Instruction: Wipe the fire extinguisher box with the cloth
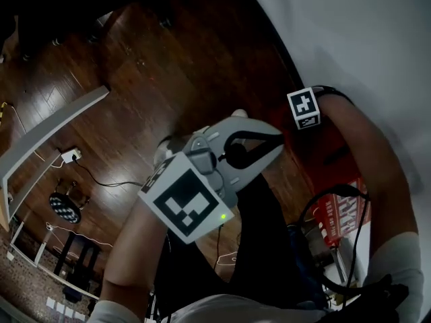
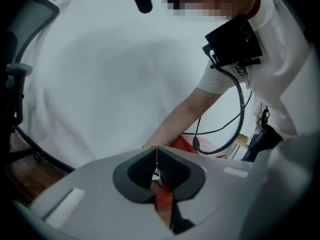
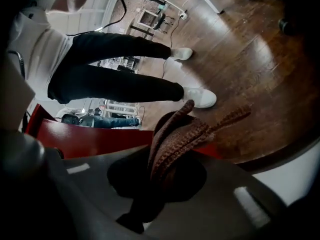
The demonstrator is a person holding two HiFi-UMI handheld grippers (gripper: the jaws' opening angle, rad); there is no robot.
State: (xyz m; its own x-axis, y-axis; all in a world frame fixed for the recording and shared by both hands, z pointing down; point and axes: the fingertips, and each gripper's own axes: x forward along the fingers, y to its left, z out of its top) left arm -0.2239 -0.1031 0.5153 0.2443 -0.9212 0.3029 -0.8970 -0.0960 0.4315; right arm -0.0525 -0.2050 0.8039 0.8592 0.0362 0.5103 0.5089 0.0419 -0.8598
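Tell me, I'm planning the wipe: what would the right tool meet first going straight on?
Probably the red fire extinguisher box, just beyond the brown cloth pinched in the right tool, though depth is unclear.

Dark wooden floor (image 1: 168, 59) meets a plain white wall (image 1: 363, 32).

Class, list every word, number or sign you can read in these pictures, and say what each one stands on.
No text can be read.
White print on the red fire extinguisher box: too blurred to read.
The two marker cubes: black-and-white square patterns only, no letters or numbers.
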